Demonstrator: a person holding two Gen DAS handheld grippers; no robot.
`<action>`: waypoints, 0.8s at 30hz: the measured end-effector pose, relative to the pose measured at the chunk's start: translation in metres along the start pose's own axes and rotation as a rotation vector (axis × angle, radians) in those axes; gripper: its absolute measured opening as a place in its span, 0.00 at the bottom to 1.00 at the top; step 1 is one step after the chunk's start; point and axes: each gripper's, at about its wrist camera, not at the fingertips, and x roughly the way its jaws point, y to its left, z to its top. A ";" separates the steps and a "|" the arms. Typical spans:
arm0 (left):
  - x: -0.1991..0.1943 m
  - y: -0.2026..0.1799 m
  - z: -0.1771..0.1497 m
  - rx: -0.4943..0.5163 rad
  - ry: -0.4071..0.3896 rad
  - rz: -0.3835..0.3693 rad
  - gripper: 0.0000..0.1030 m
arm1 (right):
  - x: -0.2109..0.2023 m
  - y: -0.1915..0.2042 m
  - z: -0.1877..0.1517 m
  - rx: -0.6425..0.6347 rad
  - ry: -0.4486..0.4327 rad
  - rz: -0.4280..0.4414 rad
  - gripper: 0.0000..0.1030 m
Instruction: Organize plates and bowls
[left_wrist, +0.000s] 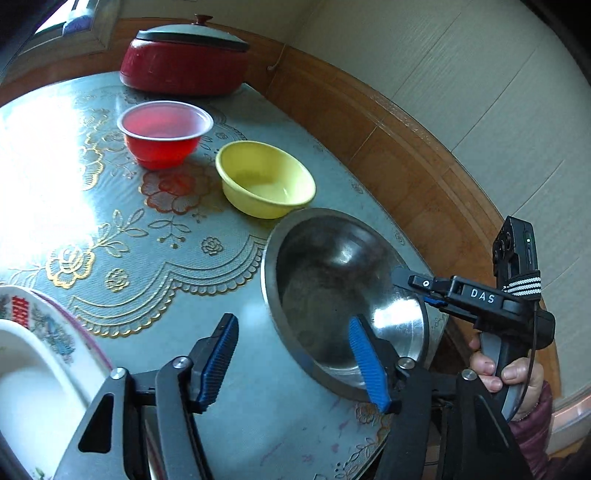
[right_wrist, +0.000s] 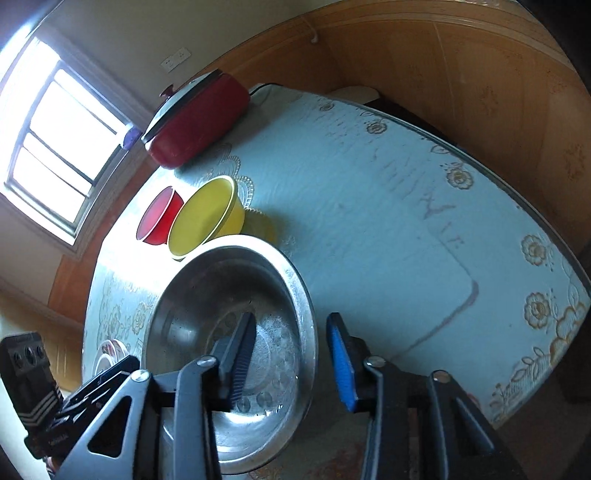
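Observation:
A wide steel bowl (left_wrist: 332, 280) (right_wrist: 221, 295) sits near the table's edge. My left gripper (left_wrist: 293, 363) is open astride its near rim, one finger inside the bowl and the other outside on the tablecloth. From the opposite side my right gripper (right_wrist: 291, 365) (left_wrist: 417, 288) straddles the rim the same way, with a gap showing between its pads and the metal. Behind the steel bowl stand a yellow bowl (left_wrist: 266, 181) (right_wrist: 203, 218) and a translucent red bowl (left_wrist: 162, 133) (right_wrist: 157, 218). Patterned plates (left_wrist: 44, 325) (right_wrist: 110, 350) lie stacked at the left.
A red pot with a grey lid (left_wrist: 184, 62) (right_wrist: 199, 118) stands at the far end of the table (left_wrist: 147, 240) (right_wrist: 388, 221), which has a floral blue-grey cover. A person's hand (left_wrist: 517, 376) holds the right gripper's handle. Wood-panelled wall runs beside the table.

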 end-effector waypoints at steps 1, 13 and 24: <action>0.003 -0.002 0.001 0.004 0.004 -0.003 0.50 | 0.001 0.002 -0.001 -0.021 0.000 -0.004 0.27; -0.015 -0.003 -0.017 0.055 -0.011 0.076 0.45 | 0.003 0.025 -0.006 -0.155 0.036 0.070 0.23; -0.043 0.019 -0.041 0.016 -0.021 0.142 0.48 | 0.028 0.059 -0.019 -0.263 0.139 0.121 0.25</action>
